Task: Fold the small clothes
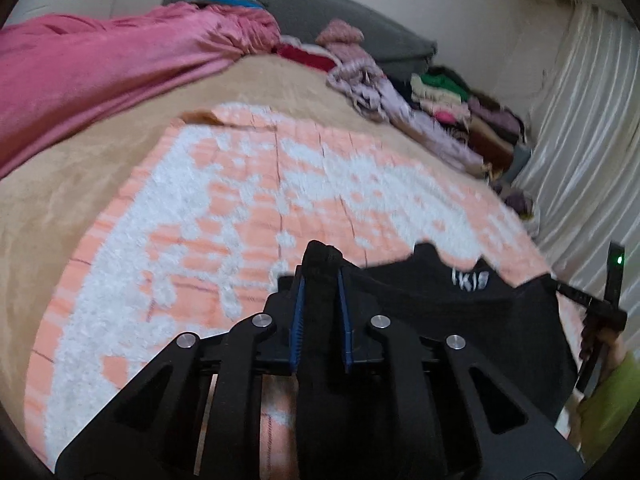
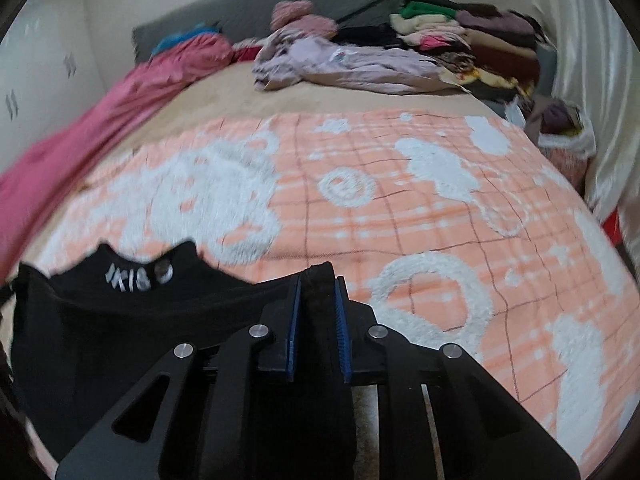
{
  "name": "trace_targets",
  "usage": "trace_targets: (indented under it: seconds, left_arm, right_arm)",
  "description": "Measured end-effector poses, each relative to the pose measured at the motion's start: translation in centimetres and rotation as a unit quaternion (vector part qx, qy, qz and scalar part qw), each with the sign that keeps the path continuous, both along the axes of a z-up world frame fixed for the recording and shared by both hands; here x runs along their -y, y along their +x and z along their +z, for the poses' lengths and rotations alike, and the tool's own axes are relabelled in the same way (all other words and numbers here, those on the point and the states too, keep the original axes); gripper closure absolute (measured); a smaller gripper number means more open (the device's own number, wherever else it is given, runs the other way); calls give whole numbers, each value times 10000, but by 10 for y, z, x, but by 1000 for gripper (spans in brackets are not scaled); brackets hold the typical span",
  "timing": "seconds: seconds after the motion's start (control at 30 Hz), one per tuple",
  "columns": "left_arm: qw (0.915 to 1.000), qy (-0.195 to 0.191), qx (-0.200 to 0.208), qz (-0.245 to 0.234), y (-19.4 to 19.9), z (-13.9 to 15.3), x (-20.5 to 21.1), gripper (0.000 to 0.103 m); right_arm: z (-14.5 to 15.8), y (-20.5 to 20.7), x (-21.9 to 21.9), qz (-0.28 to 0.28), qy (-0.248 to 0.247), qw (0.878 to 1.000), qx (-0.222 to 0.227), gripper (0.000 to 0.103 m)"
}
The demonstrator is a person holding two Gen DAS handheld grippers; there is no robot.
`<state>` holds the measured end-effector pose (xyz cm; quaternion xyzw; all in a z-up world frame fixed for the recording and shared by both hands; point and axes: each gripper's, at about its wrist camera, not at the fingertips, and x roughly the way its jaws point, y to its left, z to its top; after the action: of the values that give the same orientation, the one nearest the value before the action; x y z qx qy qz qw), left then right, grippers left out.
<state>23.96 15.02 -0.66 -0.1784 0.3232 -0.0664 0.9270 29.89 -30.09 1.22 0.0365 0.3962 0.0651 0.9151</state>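
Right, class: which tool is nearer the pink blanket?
Left. The left tool, clamped on the black top, is on the side where the blanket lies; the right tool holds the top's other end, farther from it.

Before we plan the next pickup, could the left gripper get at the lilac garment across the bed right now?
Probably not: the left gripper is shut on the black garment, and the lilac garment lies far across the blanket.

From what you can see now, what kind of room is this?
Most likely a bedroom: a bed with an orange-and-white blanket, a grey pillow at its head, and piled clothes beside a curtain.
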Motion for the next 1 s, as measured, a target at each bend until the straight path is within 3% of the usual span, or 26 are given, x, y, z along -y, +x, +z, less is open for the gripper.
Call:
trace_targets:
  seconds: [0.1, 0.2, 0.33, 0.43, 0.5, 0.73, 1.0]
  left_arm:
    - [9994, -123, 292, 161, -5, 12, -6, 96]
    - [9991, -86, 338, 228, -2, 13, -8, 96]
    - [9991, 223, -123, 333, 11, -11, -3, 94]
    - [9985, 216, -319, 387, 14, -22, -6, 87]
    - [9983, 145, -317, 459, 12, -20, -12, 79]
    - [9973, 122, -262, 679, -3, -8, -23, 69]
    - [9969, 243, -32, 748, -23, 13, -20, 55]
  right_arm:
    - [1, 6, 12, -214, 404, 9990, 17, 89]
    - [-4, 12, 18, -378, 638, 9972, -35, 89]
    - [-25, 21, 10, -509, 296, 9976, -377, 88]
    - [-31, 22, 3, -509, 43, 9979, -407, 87]
    - [-30, 20, 1, -497, -42, 9981, -371, 87]
    - [-20, 8, 3, -547, -150, 9981, -230, 69]
    - [-9, -20, 12, -508, -102, 9986, -57, 65]
